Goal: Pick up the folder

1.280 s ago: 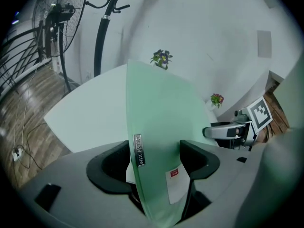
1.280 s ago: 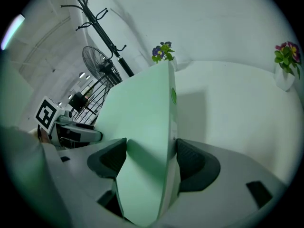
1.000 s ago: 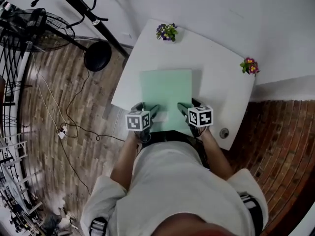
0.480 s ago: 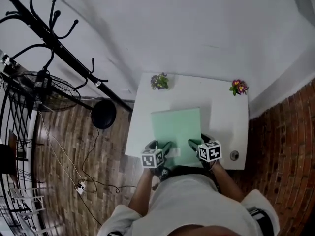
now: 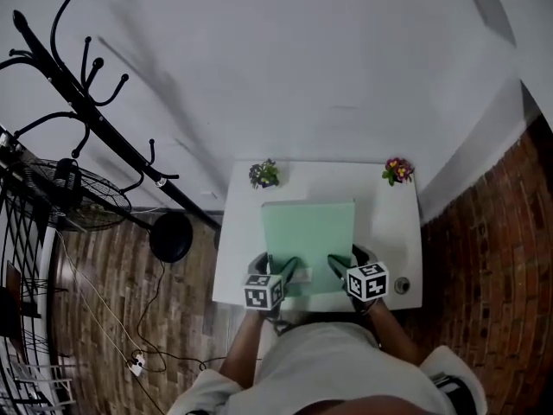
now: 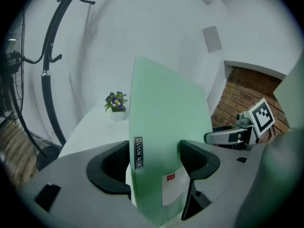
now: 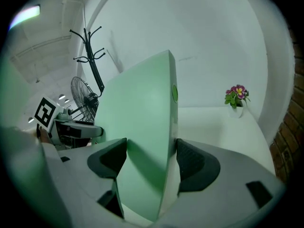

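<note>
Clamped by its near edge: pale green flat plastic folder (image 5: 308,230), with left tongs (image 5: 289,271) closed on it at 7 o'clock and right tongs (image 5: 339,268) closed on it at 5 o'clock. Placed over middle of white rectangular surface (image 5: 390,232).

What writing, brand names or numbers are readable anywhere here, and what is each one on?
"QUAN XIN": on a small metal plate at the edge of the green folder, seen in the left gripper view.
Red tag on the white sticker on that folder: too small to read.
Nothing else is legible.
</note>
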Action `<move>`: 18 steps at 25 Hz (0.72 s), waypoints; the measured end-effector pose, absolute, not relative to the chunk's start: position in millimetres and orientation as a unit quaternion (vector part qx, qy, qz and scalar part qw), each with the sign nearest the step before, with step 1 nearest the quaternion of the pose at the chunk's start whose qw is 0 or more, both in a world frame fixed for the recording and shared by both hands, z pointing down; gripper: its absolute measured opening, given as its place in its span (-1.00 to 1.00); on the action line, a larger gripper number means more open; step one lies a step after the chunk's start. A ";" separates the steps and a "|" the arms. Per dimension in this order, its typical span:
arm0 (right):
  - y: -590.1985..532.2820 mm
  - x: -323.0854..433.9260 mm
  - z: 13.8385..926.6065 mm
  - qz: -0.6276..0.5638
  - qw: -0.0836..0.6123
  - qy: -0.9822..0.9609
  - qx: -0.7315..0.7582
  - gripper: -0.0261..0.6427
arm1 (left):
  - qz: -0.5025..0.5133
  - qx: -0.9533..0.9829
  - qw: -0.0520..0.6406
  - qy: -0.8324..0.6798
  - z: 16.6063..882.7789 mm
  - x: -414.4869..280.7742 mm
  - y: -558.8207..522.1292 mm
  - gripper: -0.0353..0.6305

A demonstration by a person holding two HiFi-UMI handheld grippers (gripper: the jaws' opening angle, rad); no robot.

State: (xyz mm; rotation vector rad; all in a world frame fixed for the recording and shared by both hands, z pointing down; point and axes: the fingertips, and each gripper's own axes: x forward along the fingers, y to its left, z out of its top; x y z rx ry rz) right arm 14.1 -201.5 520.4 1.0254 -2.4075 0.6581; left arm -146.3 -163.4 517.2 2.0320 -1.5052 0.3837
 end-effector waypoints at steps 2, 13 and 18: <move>-205.6 15.5 505.9 0.223 0.209 -0.873 0.379 0.06 | 0.130 0.767 0.271 -0.566 503.3 -145.0 -168.1 0.11; -217.2 16.5 438.7 0.137 0.156 -0.890 0.405 0.06 | 0.105 0.799 0.184 -0.564 442.3 -147.0 -184.9 0.11; -221.6 17.8 420.1 0.116 0.138 -0.894 0.409 0.06 | 0.099 0.808 0.156 -0.560 421.3 -145.3 -190.5 0.11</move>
